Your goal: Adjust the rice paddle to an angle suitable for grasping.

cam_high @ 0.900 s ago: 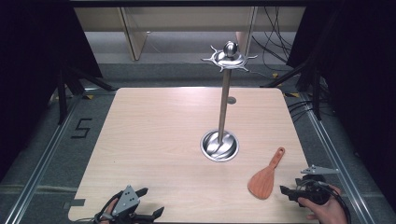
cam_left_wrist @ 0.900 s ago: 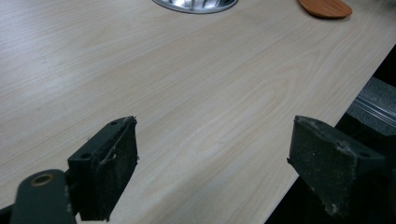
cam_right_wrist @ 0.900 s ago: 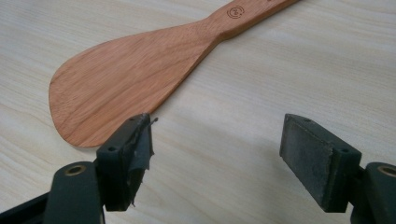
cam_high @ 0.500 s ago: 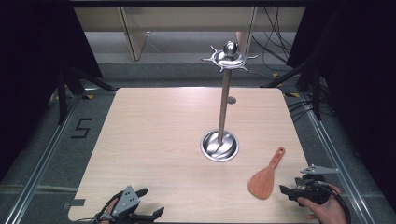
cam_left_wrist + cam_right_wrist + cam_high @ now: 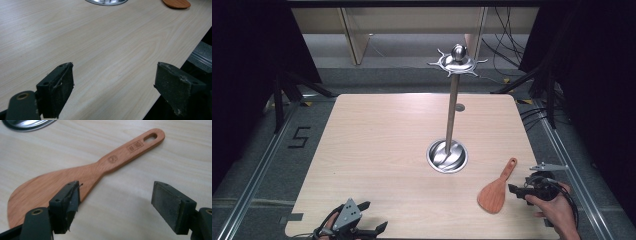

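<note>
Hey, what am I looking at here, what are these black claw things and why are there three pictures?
A person sits at a wooden table holding a two-jaw gripper in each hand. The high view looks down from above: the left gripper is at the near left edge, the right gripper at the near right. The other two pictures come from cameras riding on each gripper, looking along its black jaws. On the table lie a wooden rice paddle and a metal stand with a round base and hooks on top. Both grippers are open and hold nothing; the right one sits just beside the paddle.
</note>
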